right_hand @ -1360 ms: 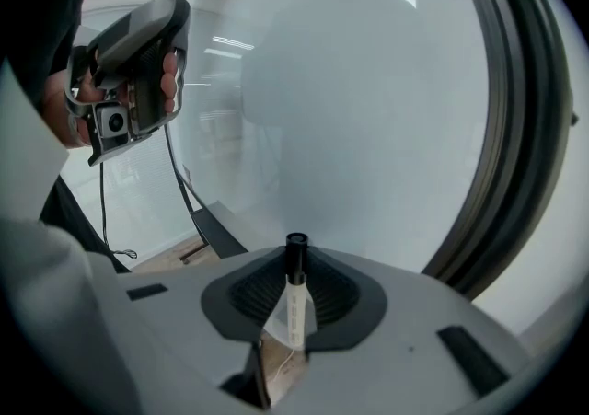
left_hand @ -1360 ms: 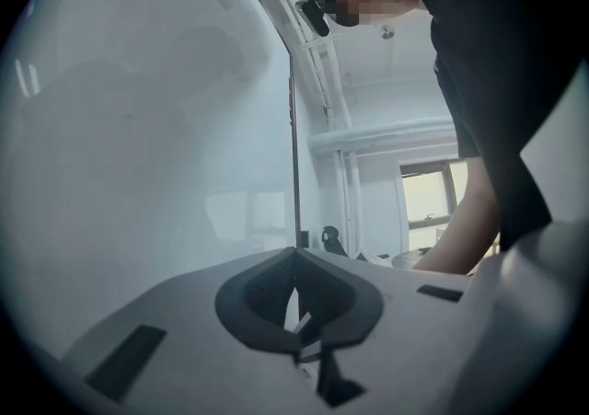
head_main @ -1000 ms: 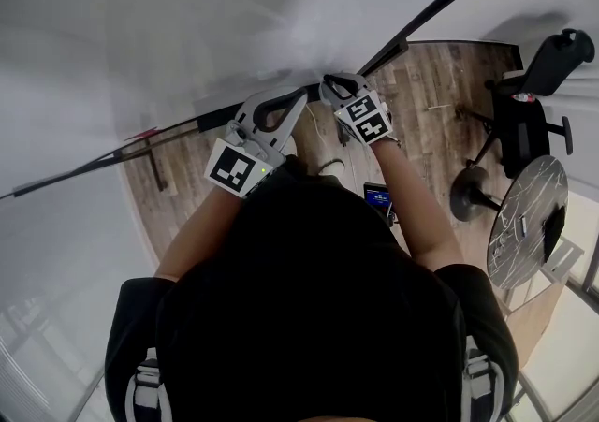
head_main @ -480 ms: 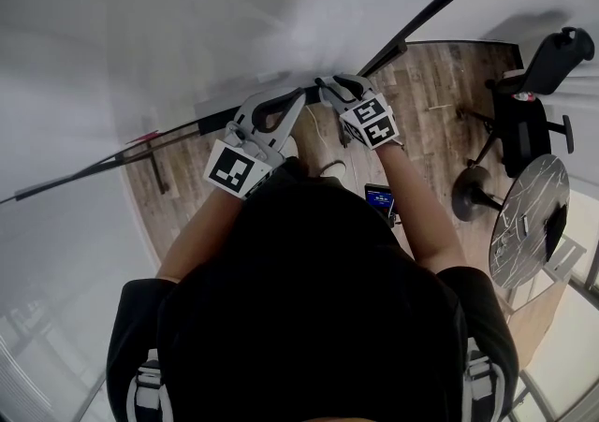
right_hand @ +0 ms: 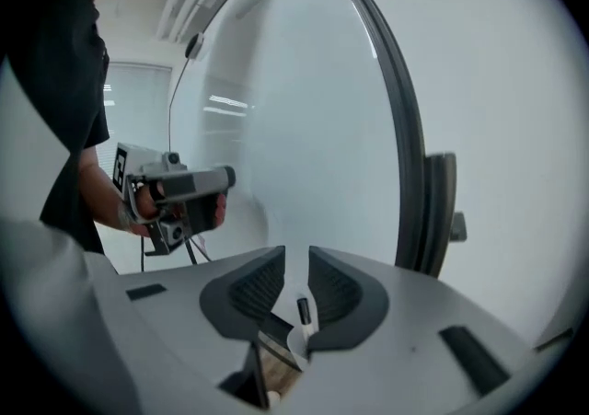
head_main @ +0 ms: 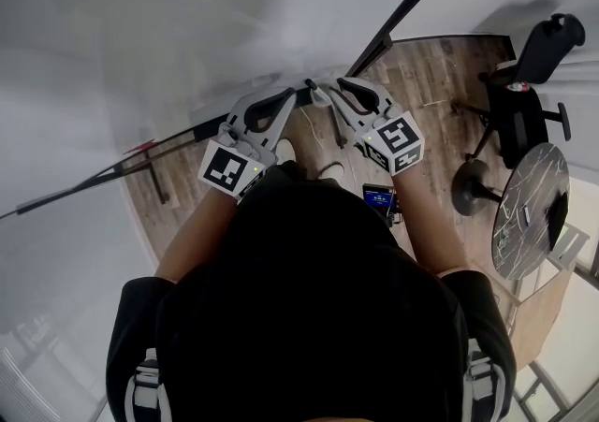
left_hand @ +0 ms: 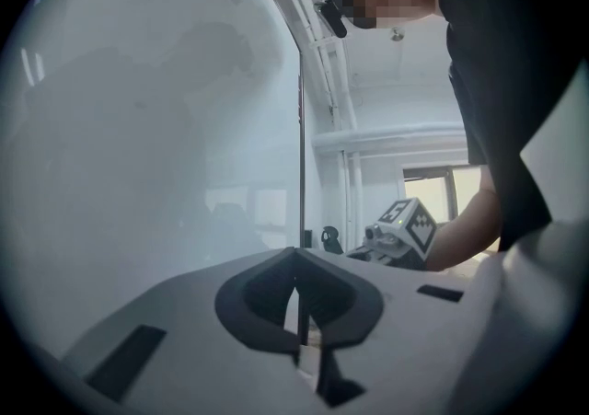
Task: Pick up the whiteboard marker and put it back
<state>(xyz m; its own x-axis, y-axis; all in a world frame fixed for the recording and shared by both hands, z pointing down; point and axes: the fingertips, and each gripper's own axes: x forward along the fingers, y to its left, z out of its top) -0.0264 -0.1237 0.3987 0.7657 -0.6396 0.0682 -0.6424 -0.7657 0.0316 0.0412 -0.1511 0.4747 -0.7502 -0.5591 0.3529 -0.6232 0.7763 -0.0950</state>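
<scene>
Right gripper view — right gripper (right_hand: 295,259) narrowly apart, closing, blurry marker (right_hand: 302,311) below the gap — left gripper (left_hand: 296,261) closed.

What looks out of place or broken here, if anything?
Nothing stands out. The whiteboard is clean and unmarked, the office chair stands upright on the wooden floor, and nothing looks spilled. What seems to be the marker shows just past the right claw, whose jaws are closing without pressing on anything.

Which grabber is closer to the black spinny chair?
Right. The right gripper, jaws closing on nothing, is on the side of the black swivel office chair, which stands off to the person's right. The left gripper is beside it, further away.
</scene>
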